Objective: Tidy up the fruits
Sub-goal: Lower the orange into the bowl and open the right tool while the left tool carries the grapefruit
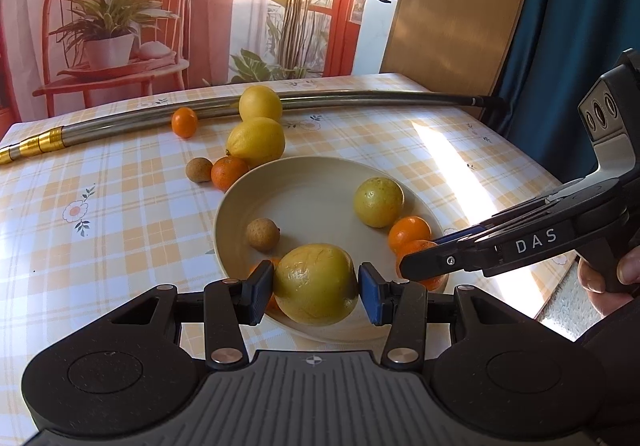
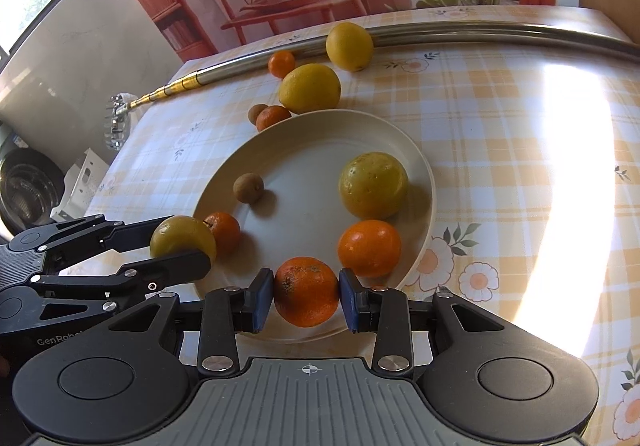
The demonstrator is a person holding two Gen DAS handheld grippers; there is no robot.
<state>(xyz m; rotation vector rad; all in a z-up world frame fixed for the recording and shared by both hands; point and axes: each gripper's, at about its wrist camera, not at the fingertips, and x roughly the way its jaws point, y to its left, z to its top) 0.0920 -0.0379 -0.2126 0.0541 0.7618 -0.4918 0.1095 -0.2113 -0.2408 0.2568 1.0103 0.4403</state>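
The table (image 2: 520,150), covered in a checked, flowered cloth, is being crossed at its far edge by a long metal pole (image 2: 480,31), whose long axis is running left to right ahead of both grippers. A cream plate (image 1: 280,182) is lying just in front of the grippers.

The left gripper (image 1: 316,288) is being held clenched on a yellow-green fruit (image 1: 316,284) over the plate's near rim; the fruit is round, so no long axis can be told. The right gripper (image 2: 307,292) is being kept closed on an orange (image 2: 307,292), its dark stem scar turned up and to the left, also at the near rim.

Beyond the pads, a second green fruit (image 2: 374,184), two more oranges (image 2: 369,248) and a small brown fruit (image 2: 248,188) are resting on the plate. Farther ahead, off the plate, two lemons (image 1: 258,140), two small oranges (image 1: 185,122) and another brown fruit (image 1: 199,169) are lying on the cloth; the far lemon is touching the pole.
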